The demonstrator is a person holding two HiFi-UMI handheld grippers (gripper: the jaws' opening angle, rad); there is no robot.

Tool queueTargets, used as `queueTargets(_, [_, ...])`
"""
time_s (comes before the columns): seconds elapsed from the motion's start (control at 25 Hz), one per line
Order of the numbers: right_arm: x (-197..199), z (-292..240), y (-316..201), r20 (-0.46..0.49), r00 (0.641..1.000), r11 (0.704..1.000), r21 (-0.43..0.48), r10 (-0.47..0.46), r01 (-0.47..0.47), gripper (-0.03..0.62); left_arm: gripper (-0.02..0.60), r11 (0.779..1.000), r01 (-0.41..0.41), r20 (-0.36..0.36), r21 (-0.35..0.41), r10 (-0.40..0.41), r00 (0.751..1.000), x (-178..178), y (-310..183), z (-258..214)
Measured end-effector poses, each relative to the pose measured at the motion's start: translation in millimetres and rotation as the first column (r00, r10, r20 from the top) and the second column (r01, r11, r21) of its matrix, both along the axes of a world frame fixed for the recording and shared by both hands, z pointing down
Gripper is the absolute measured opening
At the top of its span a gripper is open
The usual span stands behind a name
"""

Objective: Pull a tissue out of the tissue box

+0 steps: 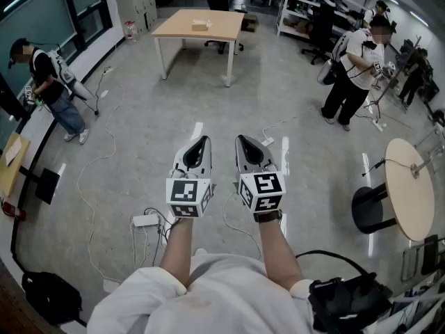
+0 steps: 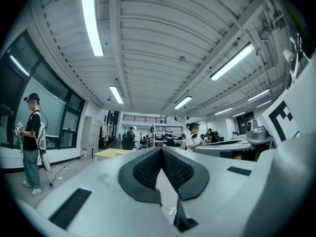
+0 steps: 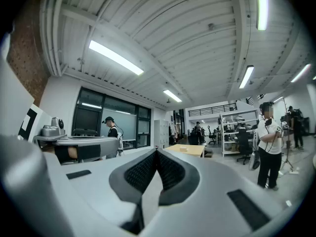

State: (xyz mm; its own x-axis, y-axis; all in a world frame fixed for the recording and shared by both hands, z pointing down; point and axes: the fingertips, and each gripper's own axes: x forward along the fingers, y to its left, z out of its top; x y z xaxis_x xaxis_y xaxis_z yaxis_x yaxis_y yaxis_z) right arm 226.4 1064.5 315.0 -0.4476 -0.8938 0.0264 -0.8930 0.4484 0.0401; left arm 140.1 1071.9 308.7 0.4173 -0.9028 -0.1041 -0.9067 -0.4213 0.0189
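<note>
Distantly, the tissue box point(image 1: 201, 24) is a small blur; left tongs point(image 1: 203, 140) and right tongs point(image 1: 240, 140) are both pressed together

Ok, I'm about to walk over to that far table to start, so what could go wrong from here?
Tripping: loose cables and a power strip lie underfoot between you and the table.
Pushing: the left claw and right claw are both shut and empty; unless opened first, they may just shove the small box there, probably the one that holds the tissues.
</note>
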Motion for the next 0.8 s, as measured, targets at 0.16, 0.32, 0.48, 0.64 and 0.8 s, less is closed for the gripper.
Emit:
queueTargets(0.16, [-20,-9,5,0.0,0.999,0.999,0.006,-0.035,0.035,0.003,0.002,1.0,0.024,-0.015,0.002,-0.024,1.0,-17,6,-10])
queueTargets(0.32, [-52,-8,0,0.033,0.996,0.997,0.0,-0.08,0.08,0.002,0.002,0.998,0.059,-0.013,0.001,-0.059,0.998,-46,10,-8])
queueTargets(0.48, [-106,2,-7,0.111,0.982,0.988,-0.02,-0.152,0.155,0.002,0.002,0.994,0.112,-0.015,-0.007,-0.112,0.994,-98,11,-1])
queueTargets(0.64, [-171,8,-7,0.098,0.977,0.981,-0.03,-0.19,0.193,0.002,0.002,0.988,0.151,-0.035,-0.027,-0.152,0.988,-160,17,7])
queueTargets(0.8, [-199,12,-6,0.046,0.977,0.977,-0.015,-0.21,0.211,0.002,0.002,0.985,0.168,-0.051,-0.037,-0.17,0.984,-187,12,15])
